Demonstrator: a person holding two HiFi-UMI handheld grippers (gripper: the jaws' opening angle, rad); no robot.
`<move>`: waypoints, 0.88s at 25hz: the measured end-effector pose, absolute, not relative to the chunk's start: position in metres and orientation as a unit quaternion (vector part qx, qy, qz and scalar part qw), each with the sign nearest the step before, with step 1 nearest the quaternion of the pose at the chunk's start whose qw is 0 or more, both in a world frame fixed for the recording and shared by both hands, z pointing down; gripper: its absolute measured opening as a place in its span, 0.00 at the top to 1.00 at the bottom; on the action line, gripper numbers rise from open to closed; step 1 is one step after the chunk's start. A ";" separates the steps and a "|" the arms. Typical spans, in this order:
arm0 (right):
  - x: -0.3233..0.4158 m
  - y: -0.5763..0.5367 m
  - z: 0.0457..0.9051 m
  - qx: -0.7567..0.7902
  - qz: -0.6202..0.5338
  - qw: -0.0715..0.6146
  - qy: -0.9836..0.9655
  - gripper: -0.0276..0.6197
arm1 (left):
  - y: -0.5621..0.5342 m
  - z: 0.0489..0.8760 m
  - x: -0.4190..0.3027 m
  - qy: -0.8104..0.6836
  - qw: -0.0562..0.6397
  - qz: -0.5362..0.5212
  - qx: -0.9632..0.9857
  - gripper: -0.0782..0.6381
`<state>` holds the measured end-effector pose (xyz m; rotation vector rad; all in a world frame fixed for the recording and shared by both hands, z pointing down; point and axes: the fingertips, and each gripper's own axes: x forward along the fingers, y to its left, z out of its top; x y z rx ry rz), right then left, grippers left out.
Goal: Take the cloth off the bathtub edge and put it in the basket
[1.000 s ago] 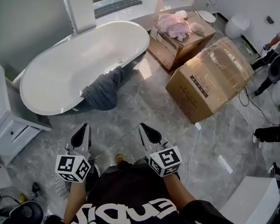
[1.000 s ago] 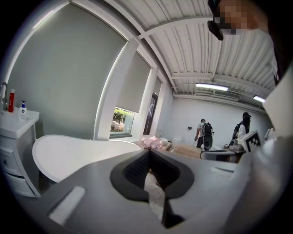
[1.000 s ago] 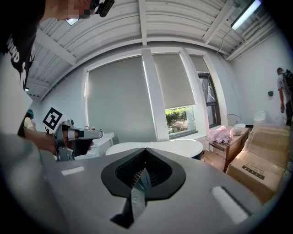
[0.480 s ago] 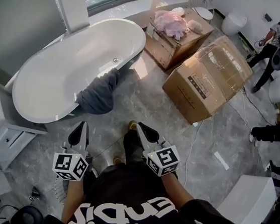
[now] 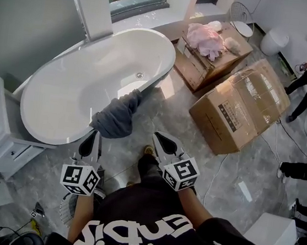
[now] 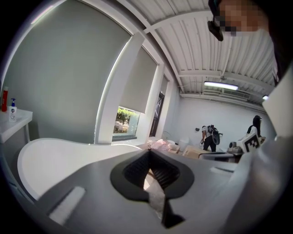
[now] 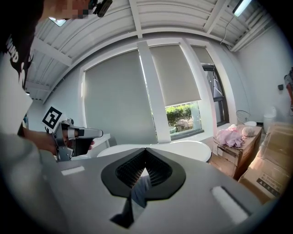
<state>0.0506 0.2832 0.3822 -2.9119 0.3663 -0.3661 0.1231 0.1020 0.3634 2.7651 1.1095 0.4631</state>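
Cloth [image 5: 115,119]: hanging over bathtub [image 5: 172,54] rim, just ahead of left gripper [image 5: 92,138], untouched.
Right gripper [image 5: 160,139]: jaws pressing together, empty; left likewise.
Room: open floor [image 5: 143,115] lying rightward.

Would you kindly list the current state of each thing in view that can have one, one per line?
cloth: draped over the bathtub's edge, not gripped.
bathtub: empty.
left gripper: shut, holding nothing.
right gripper: shut, holding nothing.
cardboard box: closed, wrapped in clear film.
window blind: lowered most of the way.
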 end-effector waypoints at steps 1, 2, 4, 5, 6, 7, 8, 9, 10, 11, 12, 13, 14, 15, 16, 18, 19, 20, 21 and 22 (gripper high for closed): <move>0.061 0.288 0.380 -0.980 -0.122 0.092 0.127 0.94 | 0.106 0.361 0.131 0.365 0.062 0.153 0.916 0.89; 0.071 0.293 0.379 -0.980 -0.120 0.091 0.131 0.94 | 0.111 0.360 0.138 0.362 0.061 0.151 0.918 0.89; 0.089 0.302 0.377 -0.979 -0.118 0.090 0.139 0.94 | 0.118 0.356 0.153 0.356 0.060 0.149 0.921 0.89; 0.097 0.307 0.376 -0.979 -0.118 0.090 0.144 0.94 | 0.122 0.355 0.160 0.352 0.060 0.147 0.923 0.89; 0.105 0.311 0.375 -0.978 -0.117 0.089 0.149 0.94 | 0.125 0.353 0.166 0.347 0.060 0.146 0.924 0.89; 0.113 0.314 0.374 -0.977 -0.118 0.089 0.154 0.94 | 0.128 0.351 0.173 0.343 0.060 0.145 0.926 0.89; 0.120 0.317 0.372 -0.976 -0.118 0.089 0.160 0.94 | 0.130 0.348 0.179 0.337 0.060 0.144 0.928 0.89; 0.128 0.319 0.371 -0.975 -0.117 0.089 0.166 0.94 | 0.131 0.346 0.185 0.331 0.061 0.143 0.931 0.89; 0.135 0.321 0.370 -0.974 -0.117 0.089 0.173 0.94 | 0.132 0.345 0.190 0.325 0.061 0.142 0.933 0.89; 0.142 0.323 0.369 -0.973 -0.116 0.089 0.180 0.94 | 0.133 0.344 0.195 0.318 0.062 0.140 0.936 0.89; 0.148 0.325 0.369 -0.972 -0.116 0.087 0.188 0.94 | 0.135 0.344 0.199 0.311 0.063 0.139 0.938 0.89; 0.155 0.327 0.369 -0.970 -0.115 0.085 0.195 0.94 | 0.137 0.344 0.204 0.305 0.064 0.138 0.940 0.89; 0.162 0.329 0.370 -0.969 -0.114 0.084 0.202 0.94 | 0.139 0.344 0.208 0.299 0.065 0.136 0.942 0.89; 0.169 0.330 0.371 -0.968 -0.112 0.083 0.210 0.94 | 0.141 0.344 0.212 0.293 0.065 0.134 0.944 0.89; 0.175 0.332 0.372 -0.966 -0.111 0.084 0.216 0.94 | 0.142 0.344 0.216 0.287 0.065 0.133 0.946 0.89; 0.185 0.334 0.371 -0.964 -0.108 0.084 0.227 0.94 | 0.146 0.344 0.221 0.280 0.064 0.131 0.949 0.89; 0.189 0.335 0.371 -0.963 -0.107 0.084 0.232 0.94 | 0.147 0.344 0.223 0.278 0.065 0.131 0.949 0.89; 0.193 0.334 0.371 -0.962 -0.107 0.084 0.235 0.94 | 0.147 0.344 0.225 0.275 0.066 0.132 0.950 0.89; 0.197 0.333 0.370 -0.962 -0.107 0.083 0.238 0.94 | 0.145 0.344 0.226 0.273 0.066 0.132 0.951 0.89; 0.200 0.330 0.368 -0.961 -0.106 0.083 0.240 0.94 | 0.143 0.344 0.229 0.271 0.066 0.133 0.951 0.89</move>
